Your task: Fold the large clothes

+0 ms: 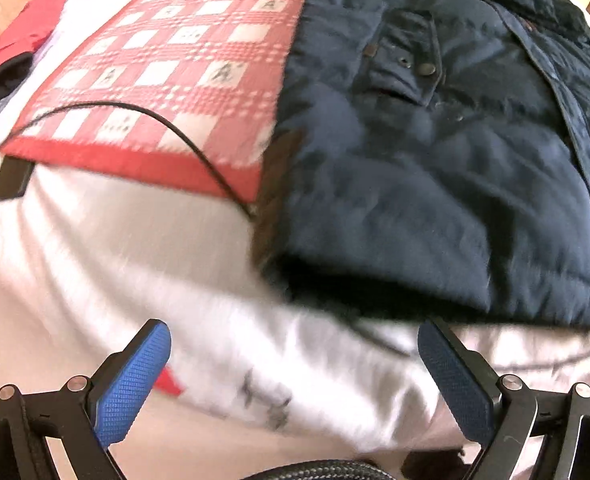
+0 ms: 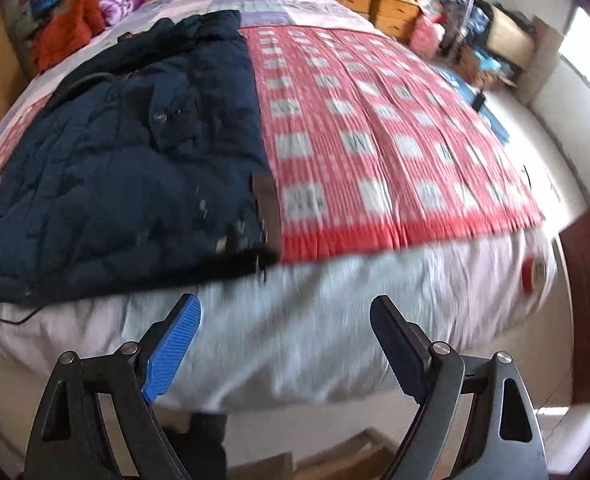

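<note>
Left wrist view: the left gripper (image 1: 294, 354) has its jaws spread, empty, below the navy jacket (image 1: 447, 168). The right gripper (image 2: 285, 328) likewise gapes empty over the white bedsheet (image 2: 295, 320).

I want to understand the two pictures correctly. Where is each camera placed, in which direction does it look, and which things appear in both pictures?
Left wrist: on the left gripper, aimed steeply down at the bed edge; the navy jacket fills the right side; only its own open blue-padded fingers show.
Right wrist: on the right gripper, looking across the whole bed towards the wooden drawers; its open fingers show.
Shared: the navy jacket, the red checked blanket, the white sheet.
</note>
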A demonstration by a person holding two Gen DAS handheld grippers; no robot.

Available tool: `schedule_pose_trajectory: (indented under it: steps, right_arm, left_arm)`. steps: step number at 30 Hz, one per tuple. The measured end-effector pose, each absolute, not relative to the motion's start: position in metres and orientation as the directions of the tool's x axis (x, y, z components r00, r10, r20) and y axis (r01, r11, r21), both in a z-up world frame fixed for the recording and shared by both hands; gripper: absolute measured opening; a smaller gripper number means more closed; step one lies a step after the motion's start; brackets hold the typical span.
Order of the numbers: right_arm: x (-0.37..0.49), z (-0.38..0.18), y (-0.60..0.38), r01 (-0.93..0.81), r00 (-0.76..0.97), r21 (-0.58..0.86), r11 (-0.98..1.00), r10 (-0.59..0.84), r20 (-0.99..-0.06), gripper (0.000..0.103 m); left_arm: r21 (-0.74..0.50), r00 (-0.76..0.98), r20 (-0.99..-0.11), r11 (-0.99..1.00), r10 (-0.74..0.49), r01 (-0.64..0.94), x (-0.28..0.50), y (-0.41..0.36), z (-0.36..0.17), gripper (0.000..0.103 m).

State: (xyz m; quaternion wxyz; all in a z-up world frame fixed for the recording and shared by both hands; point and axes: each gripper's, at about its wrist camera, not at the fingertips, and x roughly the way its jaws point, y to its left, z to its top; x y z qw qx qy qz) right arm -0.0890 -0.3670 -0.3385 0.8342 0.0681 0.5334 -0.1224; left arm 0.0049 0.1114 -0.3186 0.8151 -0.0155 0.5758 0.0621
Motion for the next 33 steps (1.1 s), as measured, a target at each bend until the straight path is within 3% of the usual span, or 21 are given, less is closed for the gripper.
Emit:
schedule_pose_trajectory:
  steps: [11,21,33]
  right_arm:
    - [-0.110,-0.334,-0.325,0.243,0.423,-0.042,0.969,-0.145,-0.894,0.089]
    - [-0.102,-0.342,-0.313,0.237,0.421,-0.049,0.970,-0.148,-0.895,0.089]
    - [-0.085,-0.367,-0.314,0.231,0.403,-0.092,0.969,-0.181,-0.897,0.089]
  left_arm:
    - [0.049,0.360,-0.929,0.991,0.091,-0.124,0.009,0.133,-0.337,0.102]
    - [0.172,0.379,-0.906,0.982,0.190,-0.080,0.049,0.130,-0.356,0.102]
    - [0.163,0.383,-0.906,0.984,0.179,-0.075,0.065,0.133,-0.359,0.102]
